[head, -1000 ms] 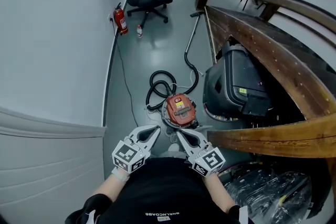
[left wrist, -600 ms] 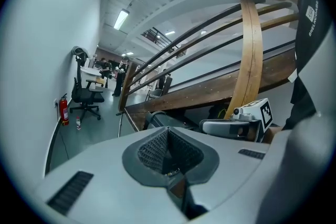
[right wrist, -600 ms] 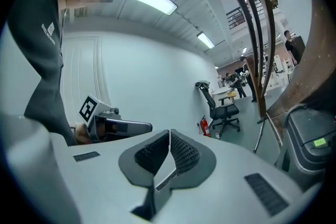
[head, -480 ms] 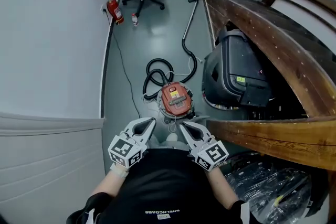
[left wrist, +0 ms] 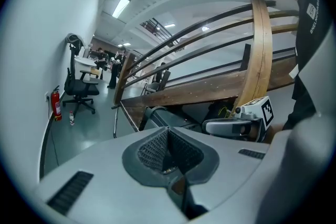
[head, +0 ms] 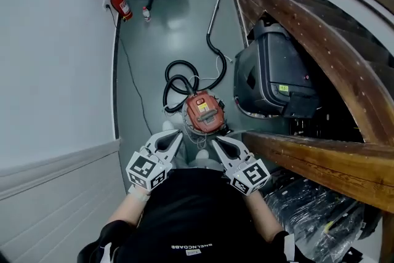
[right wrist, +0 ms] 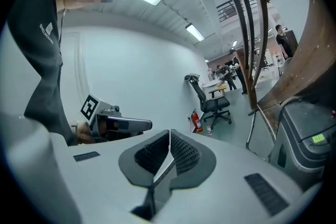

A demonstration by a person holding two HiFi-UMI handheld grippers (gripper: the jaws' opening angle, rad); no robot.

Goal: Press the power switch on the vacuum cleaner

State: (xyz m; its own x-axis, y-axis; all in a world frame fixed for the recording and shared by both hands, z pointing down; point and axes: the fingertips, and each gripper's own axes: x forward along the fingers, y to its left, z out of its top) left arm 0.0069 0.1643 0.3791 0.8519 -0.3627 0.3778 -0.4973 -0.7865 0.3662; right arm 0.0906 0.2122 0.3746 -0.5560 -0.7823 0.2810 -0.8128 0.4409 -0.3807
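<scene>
**Both claws closed and empty, vacuum on the floor below and ahead**

The left claw [head: 178, 134] and right claw [head: 217, 140] are held close in front of the person's body at lower centre of the head view. Each has its ribbed pads pressed together and holds nothing.

Just above and between their tips in the frame sits the red vacuum cleaner [head: 203, 113], down on the grey floor [head: 138, 64]. Its black hose [head: 177, 84] is coiled beyond it. It is a round drum, so I judge the press must come from above. Neither claw looks clearly nearer.

I cannot pick out the switch on its top.

Only the head view shows the vacuum. Both gripper views look out level across the room, at the office chair [right wrist: 212, 102] and wooden railing [left wrist: 210, 86].
</scene>
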